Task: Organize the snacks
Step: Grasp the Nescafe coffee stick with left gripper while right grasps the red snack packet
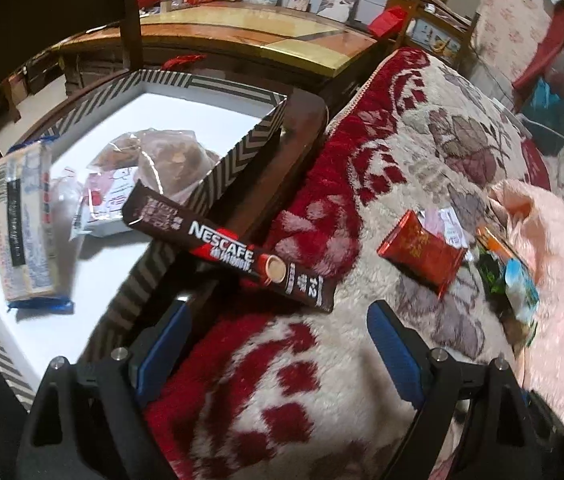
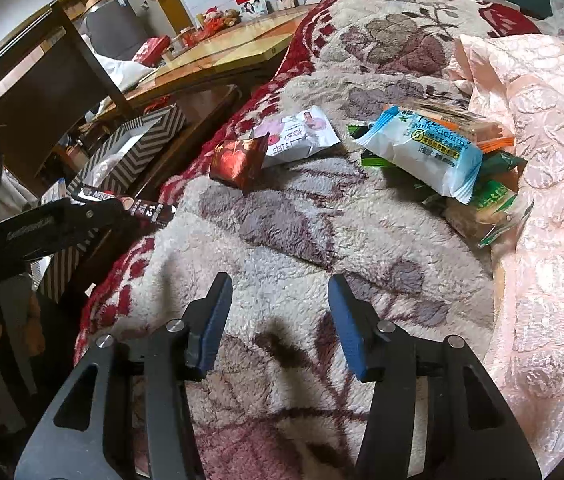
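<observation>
Resting half on the striped box (image 1: 238, 160) rim, one Nescafe stick (image 1: 234, 248) sits at 12 o'clock from the released left tool (image 1: 278, 344). Nudge it gently inside. The right tool (image 2: 278, 320) is released too, empty. One red packet (image 2: 238, 160) waits on the blanket (image 2: 282, 232).

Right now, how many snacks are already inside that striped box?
About 3 in the striped box: a cracker pack at left, a white packet mid-box, a clear bag behind. More may be hidden.

Bare blanket (image 2: 282, 240) lies open ahead of my fingers; the coffee stick (image 1: 226, 248) seems to bridge the box wall (image 1: 238, 164).
</observation>
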